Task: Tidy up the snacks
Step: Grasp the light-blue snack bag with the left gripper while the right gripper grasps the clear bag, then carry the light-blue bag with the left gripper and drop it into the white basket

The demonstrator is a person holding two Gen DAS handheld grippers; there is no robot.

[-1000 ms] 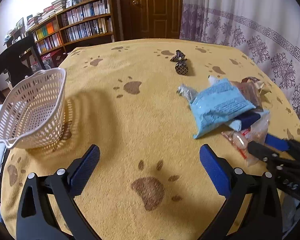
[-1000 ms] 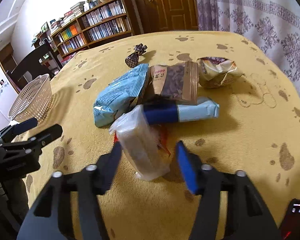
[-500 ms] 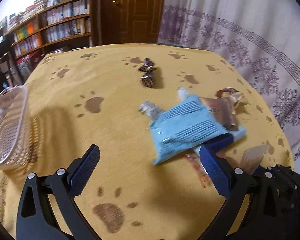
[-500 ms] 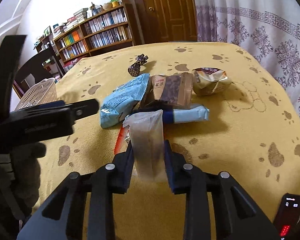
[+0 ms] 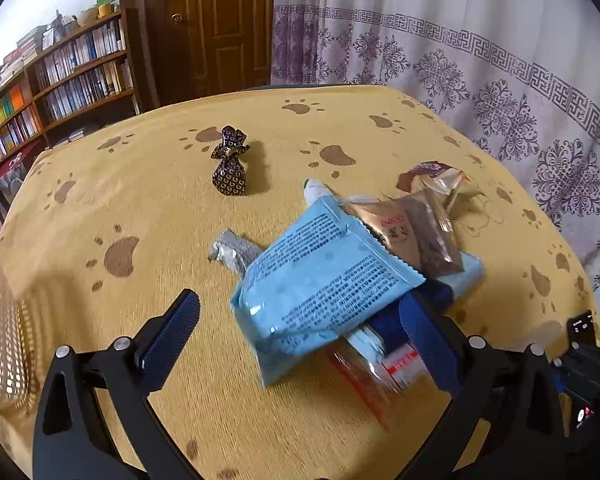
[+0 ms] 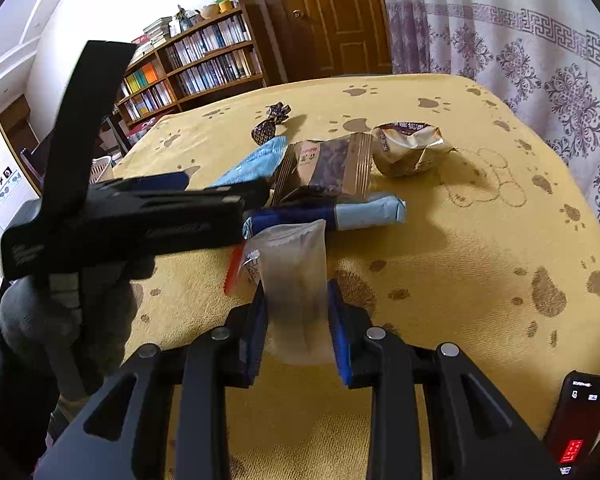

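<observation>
Two grippers over a yellow paw-print tablecloth point(image 5: 148, 184); right gripper point(image 6: 298, 320) has just pinched a clear plastic snack packet point(image 6: 296, 276), ready for lifting; left gripper point(image 5: 300, 340), spread wide, has swung toward the light-blue foil packet point(image 5: 320, 280).

A matt, nubby yellow cloth point(image 5: 148, 200) printed with brown paw marks covers the table. Glossy plastic film wraps the light-blue packet point(image 5: 320, 284); a brown packet point(image 5: 416, 232) beside it shines like foil. A small sweet point(image 5: 229, 168) sits in patterned, shiny dark wrapping. The clear packet point(image 6: 296, 280) pinched in the right gripper point(image 6: 298, 320) looks like frosted plastic. Gripper frames are matt black plastic with ribbed blue pads point(image 5: 172, 328) and bright metal screws. The white basket point(image 5: 0, 328) is perforated plastic. The door point(image 5: 220, 20) is polished wood.
</observation>
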